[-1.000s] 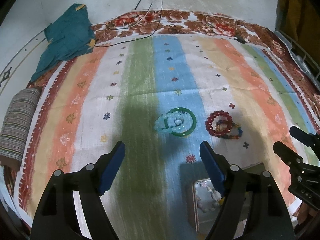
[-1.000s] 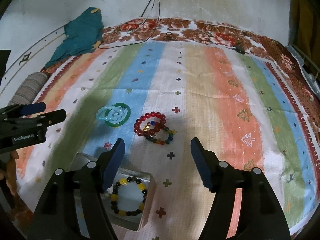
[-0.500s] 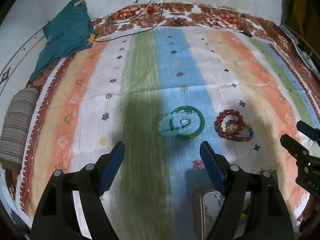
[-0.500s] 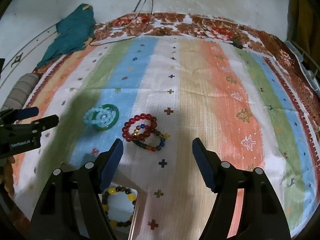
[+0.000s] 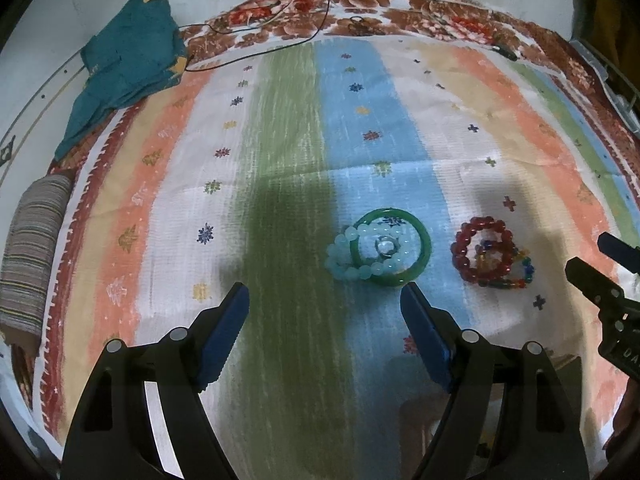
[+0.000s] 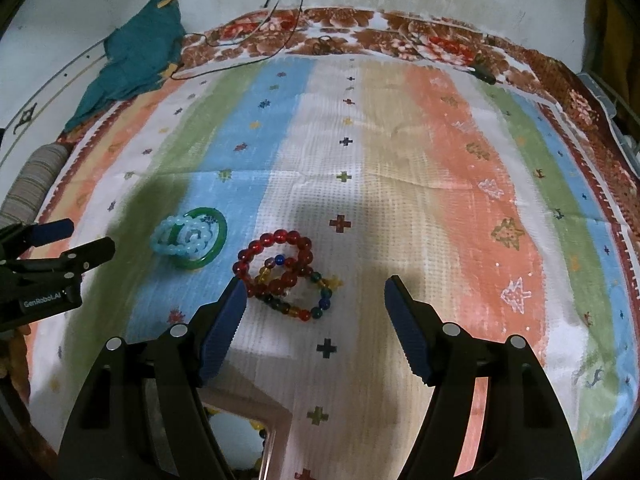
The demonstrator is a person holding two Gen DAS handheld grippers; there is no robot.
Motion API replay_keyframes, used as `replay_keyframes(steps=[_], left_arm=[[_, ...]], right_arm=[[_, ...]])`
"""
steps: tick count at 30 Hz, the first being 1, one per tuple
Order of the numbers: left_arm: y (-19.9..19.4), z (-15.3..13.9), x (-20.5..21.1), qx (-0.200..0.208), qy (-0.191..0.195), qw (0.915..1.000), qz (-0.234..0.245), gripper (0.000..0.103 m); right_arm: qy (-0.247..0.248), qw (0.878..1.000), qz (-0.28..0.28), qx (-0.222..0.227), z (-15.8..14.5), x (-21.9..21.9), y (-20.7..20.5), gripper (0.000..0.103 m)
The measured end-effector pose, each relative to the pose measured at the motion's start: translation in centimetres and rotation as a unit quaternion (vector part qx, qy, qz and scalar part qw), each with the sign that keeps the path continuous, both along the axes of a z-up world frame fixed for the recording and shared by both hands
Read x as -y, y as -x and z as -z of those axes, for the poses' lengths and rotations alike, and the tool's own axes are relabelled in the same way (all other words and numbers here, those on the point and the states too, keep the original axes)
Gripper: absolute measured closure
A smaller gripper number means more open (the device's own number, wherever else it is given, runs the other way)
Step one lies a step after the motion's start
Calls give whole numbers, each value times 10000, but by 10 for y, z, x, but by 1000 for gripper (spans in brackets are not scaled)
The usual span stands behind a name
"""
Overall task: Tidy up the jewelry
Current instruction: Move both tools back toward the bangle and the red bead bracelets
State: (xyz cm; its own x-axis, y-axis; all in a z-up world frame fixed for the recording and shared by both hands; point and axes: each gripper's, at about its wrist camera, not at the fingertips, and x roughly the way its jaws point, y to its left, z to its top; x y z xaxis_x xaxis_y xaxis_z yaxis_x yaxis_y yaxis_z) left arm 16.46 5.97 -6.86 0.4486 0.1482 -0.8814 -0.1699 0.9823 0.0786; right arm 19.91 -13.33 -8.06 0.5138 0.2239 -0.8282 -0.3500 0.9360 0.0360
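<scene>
A green bangle [image 5: 424, 248] lies on the striped cloth with a pale blue bead bracelet [image 5: 348, 260] and a small clear ring [image 5: 385, 246] on it; the bangle also shows in the right wrist view [image 6: 218, 236]. A red bead bracelet [image 6: 280, 264] lies over a multicolour bead bracelet [image 6: 320, 300], just ahead of my open, empty right gripper [image 6: 314, 292]. My left gripper [image 5: 325, 308] is open and empty, just short of the bangle. A clear box [image 6: 240, 428] holding a yellow-and-black bracelet lies low under the right gripper.
A teal cloth [image 5: 128, 60] lies at the far left, cables [image 5: 280, 24] at the back edge, a striped roll [image 5: 32, 248] at the left. A wire basket [image 5: 616, 80] stands at the right.
Both grippers have moved forward toward the bracelets. The box has slid down toward the bottom of both views. Both stay open.
</scene>
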Motion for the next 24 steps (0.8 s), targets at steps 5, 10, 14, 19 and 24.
replay_keyframes(steps=[5, 10, 14, 19, 24], left_arm=[[-9, 7, -7, -61, 104, 9999, -49, 26], [-15, 16, -9, -132, 15, 9999, -35, 26], [-19, 23, -13, -205, -14, 9998, -59, 26], [-24, 27, -18, -188, -68, 9997, -111, 26], [-33, 32, -21, -247, -41, 9996, -142, 26]], right_arm=[[60, 9999, -3, -115, 10, -4, -9, 32], [111, 9998, 12, -170, 15, -6, -18, 32], [186, 9996, 16, -206, 21, -7, -26, 32], [187, 9994, -9, -292, 28, -11, -34, 32], [198, 9992, 47, -348, 35, -12, -42, 32]])
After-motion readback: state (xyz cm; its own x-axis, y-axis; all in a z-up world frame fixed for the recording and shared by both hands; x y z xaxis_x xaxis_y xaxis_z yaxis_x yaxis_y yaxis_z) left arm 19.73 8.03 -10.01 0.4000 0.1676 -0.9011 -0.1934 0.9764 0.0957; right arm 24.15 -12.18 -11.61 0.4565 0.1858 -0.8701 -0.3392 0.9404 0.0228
